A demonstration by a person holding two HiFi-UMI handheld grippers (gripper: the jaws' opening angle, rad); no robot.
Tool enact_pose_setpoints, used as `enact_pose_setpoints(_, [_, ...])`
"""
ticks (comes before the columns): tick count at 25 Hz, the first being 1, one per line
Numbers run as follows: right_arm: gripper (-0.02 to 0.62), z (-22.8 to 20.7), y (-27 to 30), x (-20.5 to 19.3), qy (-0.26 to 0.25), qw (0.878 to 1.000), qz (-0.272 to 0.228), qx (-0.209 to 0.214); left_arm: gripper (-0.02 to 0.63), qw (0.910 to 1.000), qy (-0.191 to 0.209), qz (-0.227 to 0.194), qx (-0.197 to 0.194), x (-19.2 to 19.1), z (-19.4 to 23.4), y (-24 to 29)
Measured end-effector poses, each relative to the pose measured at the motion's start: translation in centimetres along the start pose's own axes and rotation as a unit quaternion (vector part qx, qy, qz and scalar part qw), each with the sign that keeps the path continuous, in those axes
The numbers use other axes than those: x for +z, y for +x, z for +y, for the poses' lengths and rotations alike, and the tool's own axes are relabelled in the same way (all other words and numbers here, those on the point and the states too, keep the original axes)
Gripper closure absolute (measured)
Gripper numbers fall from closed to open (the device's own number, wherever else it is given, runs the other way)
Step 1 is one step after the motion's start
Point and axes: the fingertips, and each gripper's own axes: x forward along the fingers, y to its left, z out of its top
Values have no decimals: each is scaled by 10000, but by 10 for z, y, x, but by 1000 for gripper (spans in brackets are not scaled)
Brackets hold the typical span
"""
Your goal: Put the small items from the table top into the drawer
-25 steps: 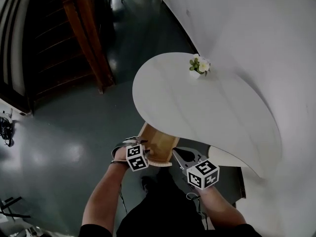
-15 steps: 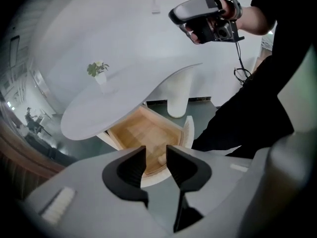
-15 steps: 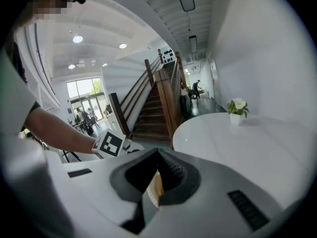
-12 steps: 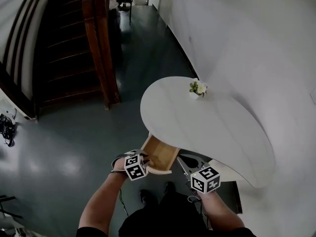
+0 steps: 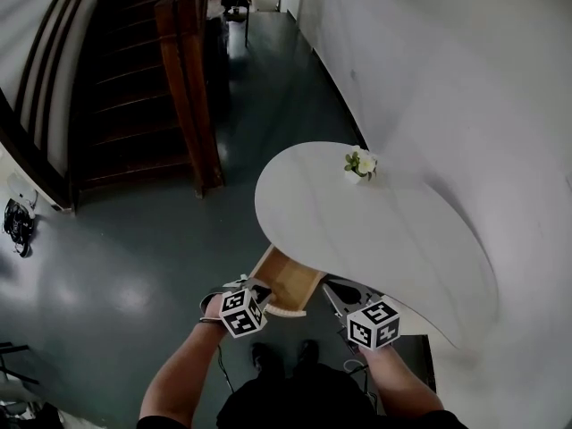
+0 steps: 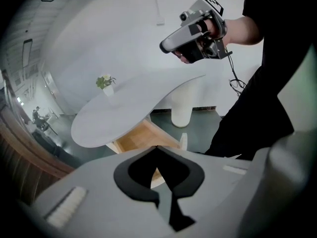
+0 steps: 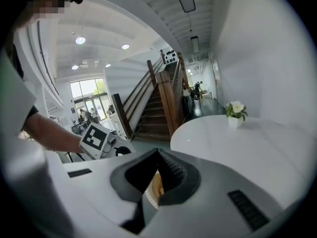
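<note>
Head view steeply down on table (image 5: 375, 231); both gripper views low across it.

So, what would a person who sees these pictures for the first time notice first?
First comes the white oval table by the wall at the right of the head view, with a small pot of flowers near its far edge. Next is the open wooden drawer under the table's near edge, and then the dark wooden staircase at the upper left.

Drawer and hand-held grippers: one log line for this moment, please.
drawer: open | table top: flower pot on it | left hand-held gripper: just closed, empty | right hand-held gripper: shut
</note>
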Motion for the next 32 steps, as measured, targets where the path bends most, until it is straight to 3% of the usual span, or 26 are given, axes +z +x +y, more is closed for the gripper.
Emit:
enact_pose_setpoints(6, [586, -16, -13, 10, -48, 9998, -104, 151, 597, 9913, -1132, -597, 298, 28, 7, -14])
enact_pose_setpoints(11, [586, -30, -20, 19, -25, 9991, -326, 254, 597, 9838, -1417, -830, 719, 52, 14, -33])
enact_pose_setpoints(15, [586, -34, -20, 21, 33, 9984, -415, 392, 597, 9699, -1903, -1131, 1012, 66, 23, -49])
enact_pose_setpoints(23, [586, -41, -31, 42, -224, 9967, -604, 494, 597, 9429, -2334, -1764, 1593, 101, 49, -96])
enact_pose_setpoints(27, [586, -40, -44, 71, -437, 9934, -933, 507, 597, 9218, -2700, -2051, 1880, 114, 65, -129])
enact_pose_setpoints(30, [586, -36, -52, 91, -575, 9890, -1244, 556, 597, 9180, -2537, -2086, 2225, 118, 74, -150])
enact_pose_setpoints(32, [586, -30, -56, 104, -644, 9860, -1412, 609, 597, 9107, -2533, -2225, 2387, 121, 79, -167])
